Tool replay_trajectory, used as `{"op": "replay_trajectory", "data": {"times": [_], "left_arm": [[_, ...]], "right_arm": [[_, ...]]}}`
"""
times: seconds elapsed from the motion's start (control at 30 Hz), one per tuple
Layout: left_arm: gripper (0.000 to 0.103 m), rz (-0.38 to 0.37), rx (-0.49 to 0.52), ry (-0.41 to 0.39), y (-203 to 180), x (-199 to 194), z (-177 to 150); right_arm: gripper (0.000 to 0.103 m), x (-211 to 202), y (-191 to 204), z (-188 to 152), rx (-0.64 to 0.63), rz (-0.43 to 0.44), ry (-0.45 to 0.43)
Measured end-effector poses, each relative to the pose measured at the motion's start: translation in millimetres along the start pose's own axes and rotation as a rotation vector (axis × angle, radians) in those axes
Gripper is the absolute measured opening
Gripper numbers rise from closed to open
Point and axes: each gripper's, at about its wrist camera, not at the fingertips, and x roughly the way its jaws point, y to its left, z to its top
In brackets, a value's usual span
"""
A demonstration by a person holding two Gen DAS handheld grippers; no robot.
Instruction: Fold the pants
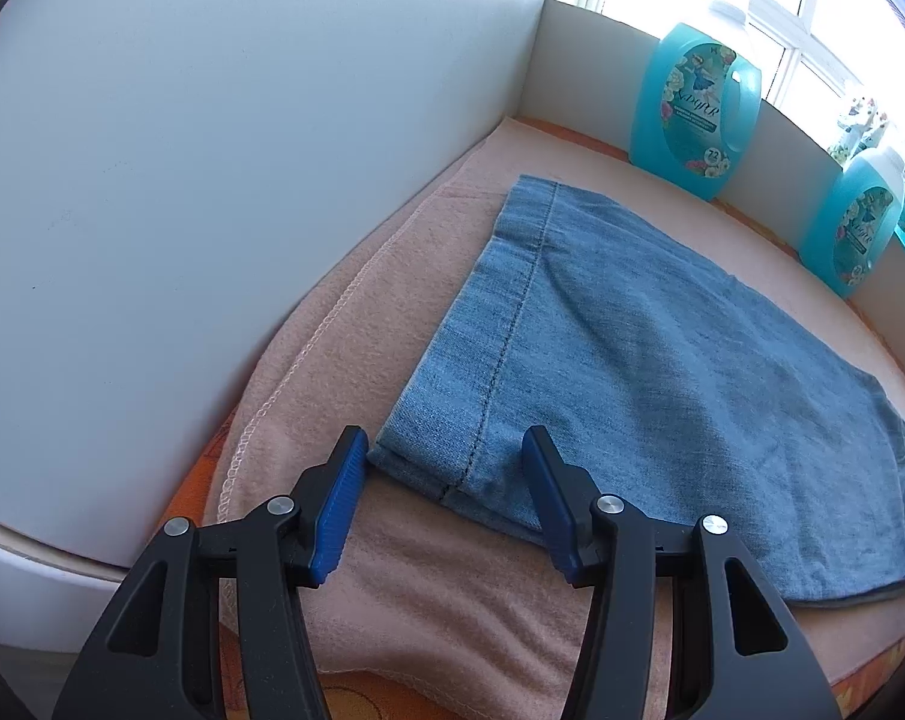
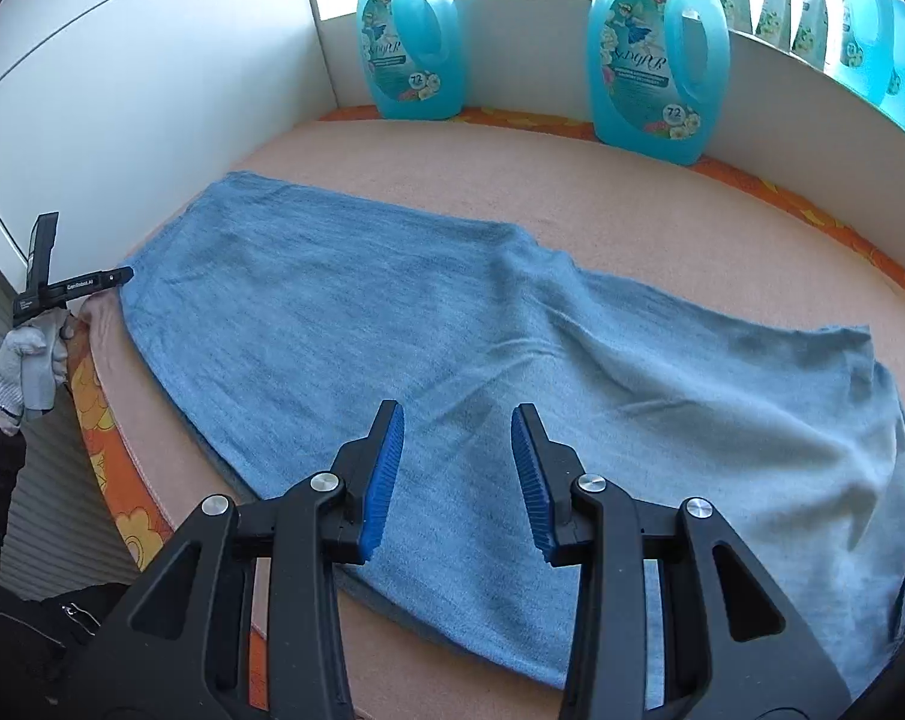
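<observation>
Blue denim pants [image 1: 662, 348] lie flat on a pink blanket [image 1: 428, 588], legs stacked, hem end toward the left wall. My left gripper [image 1: 446, 456] is open, its blue pads on either side of the near hem corner, low at the fabric. In the right wrist view the pants [image 2: 452, 348] stretch from the left hem to the waist at the right. My right gripper [image 2: 457, 438] is open and empty above the middle of the legs. The left gripper [image 2: 119, 276] shows at the hem, held by a gloved hand [image 2: 20, 366].
Turquoise detergent bottles [image 2: 413, 36] [image 2: 656, 60] stand along the back ledge by the window; two show in the left wrist view [image 1: 695, 102] [image 1: 854, 222]. A white wall [image 1: 212, 180] bounds the left side. An orange patterned cover [image 2: 113, 468] edges the surface under the blanket.
</observation>
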Motion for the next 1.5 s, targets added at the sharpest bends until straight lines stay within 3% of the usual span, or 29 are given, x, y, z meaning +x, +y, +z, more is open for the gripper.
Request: {"op": "replay_trajectory", "data": {"times": [0.1, 0.17, 0.4, 0.53, 0.67, 0.83, 1.0, 1.17, 1.37, 1.5], "left_arm": [[0.045, 0.017, 0.005, -0.007, -3.1, 0.9, 0.8], [0.033, 0.030, 0.004, -0.018, -2.6, 0.8, 1.1], [0.020, 0.017, -0.010, -0.062, -4.1, -7.0, 1.4], [0.018, 0.004, -0.023, -0.104, -7.3, -14.9, 3.4], [0.018, -0.026, -0.030, -0.135, -12.3, -18.9, 1.7], [0.013, -0.084, -0.011, -0.180, -22.8, -28.8, 0.2], [0.012, -0.080, 0.064, -0.213, -36.6, -32.4, -1.5], [0.011, -0.087, 0.108, -0.228, -44.3, -31.0, -8.1], [0.011, -0.080, 0.174, -0.233, -57.0, -28.7, -10.8], [0.011, -0.051, 0.208, -0.243, -62.1, -27.8, -14.4]], "right_arm": [[0.038, -10.0, -13.8, -18.5, 0.084, -0.008, -0.025], [0.039, -18.6, -26.4, -25.0, 0.135, -0.012, -0.037], [0.041, -54.4, -69.8, -17.9, 0.207, -0.112, -0.103], [0.042, -60.2, -69.6, 1.8, 0.209, -0.073, -0.110], [0.044, -48.8, -25.5, 38.0, 0.094, -0.028, -0.104], [0.049, -15.2, 53.2, 91.6, -0.045, 0.093, -0.079], [0.055, 44.1, 140.6, 144.8, -0.134, 0.231, -0.006], [0.057, 120.0, 221.6, 194.9, -0.144, 0.398, 0.131], [0.060, 215.4, 297.6, 226.0, -0.135, 0.447, 0.281], [0.060, 262.6, 332.6, 232.8, -0.145, 0.420, 0.340]]}}
